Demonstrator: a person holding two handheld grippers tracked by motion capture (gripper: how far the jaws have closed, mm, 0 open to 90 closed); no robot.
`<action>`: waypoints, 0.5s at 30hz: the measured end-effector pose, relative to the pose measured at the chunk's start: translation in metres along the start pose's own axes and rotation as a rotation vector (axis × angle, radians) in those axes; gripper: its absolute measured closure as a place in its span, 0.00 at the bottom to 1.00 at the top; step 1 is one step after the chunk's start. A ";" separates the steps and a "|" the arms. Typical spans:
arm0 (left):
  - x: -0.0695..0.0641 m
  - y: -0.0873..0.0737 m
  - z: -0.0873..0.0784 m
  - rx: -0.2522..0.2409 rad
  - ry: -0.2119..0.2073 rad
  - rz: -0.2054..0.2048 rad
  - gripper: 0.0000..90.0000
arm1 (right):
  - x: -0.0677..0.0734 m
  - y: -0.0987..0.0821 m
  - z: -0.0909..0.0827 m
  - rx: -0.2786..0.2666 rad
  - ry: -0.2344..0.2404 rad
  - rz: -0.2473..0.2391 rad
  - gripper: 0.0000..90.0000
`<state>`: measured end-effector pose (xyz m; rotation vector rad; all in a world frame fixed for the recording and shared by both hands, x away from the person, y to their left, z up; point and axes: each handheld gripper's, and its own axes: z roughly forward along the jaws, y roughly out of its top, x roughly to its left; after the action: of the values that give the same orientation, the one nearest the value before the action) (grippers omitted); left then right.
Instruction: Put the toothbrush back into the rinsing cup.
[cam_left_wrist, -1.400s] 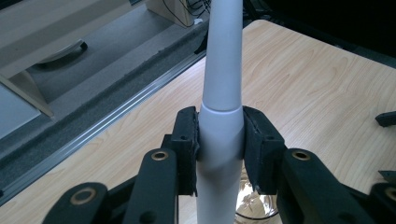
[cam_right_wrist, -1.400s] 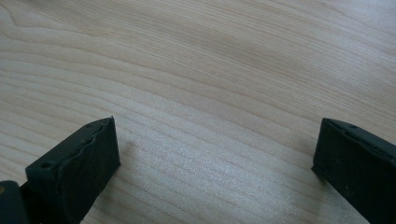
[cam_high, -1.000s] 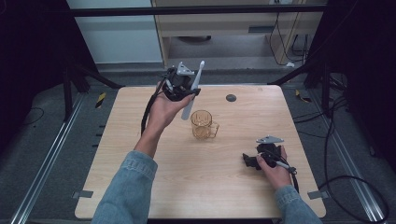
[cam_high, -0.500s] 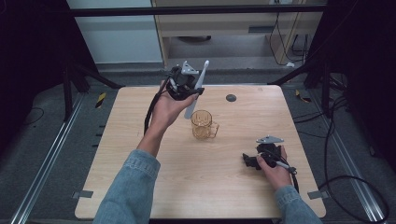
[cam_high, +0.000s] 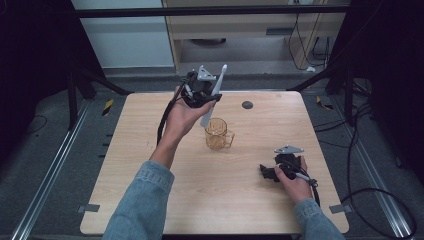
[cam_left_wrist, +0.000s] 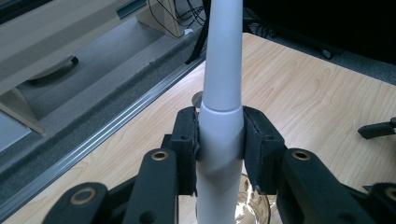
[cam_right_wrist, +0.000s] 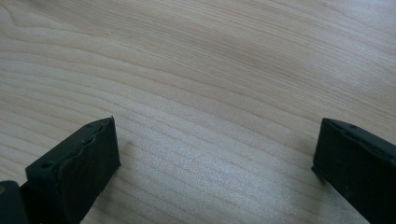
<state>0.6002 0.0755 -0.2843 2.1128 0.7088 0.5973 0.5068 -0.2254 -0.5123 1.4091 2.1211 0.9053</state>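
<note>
High view, white handle (cam_high: 214, 95) steeply tilted, lower end above mug (cam_high: 218, 134)

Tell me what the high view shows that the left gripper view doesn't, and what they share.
High view alone: the amber glass mug whole, with its handle; a small dark disc on the table; and the right tool resting low near the table's right side. Left gripper view alone: the black pads pressed against both sides of the white handle. Both: the left tool gripping the white toothbrush-like stick above the wooden table.
</note>
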 end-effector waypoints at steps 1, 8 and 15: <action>0.000 0.000 0.000 -0.002 -0.001 -0.001 0.75 | 0.000 0.000 0.000 0.000 0.000 0.000 0.01; -0.004 0.002 0.002 -0.006 -0.016 0.011 0.75 | 0.000 0.000 0.000 0.000 0.000 0.000 0.01; -0.007 0.002 0.011 0.000 -0.030 0.024 0.75 | 0.000 0.000 0.000 0.002 0.004 0.006 0.01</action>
<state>0.6025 0.0634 -0.2901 2.1286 0.6682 0.5773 0.5065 -0.2252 -0.5119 1.4162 2.1225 0.9089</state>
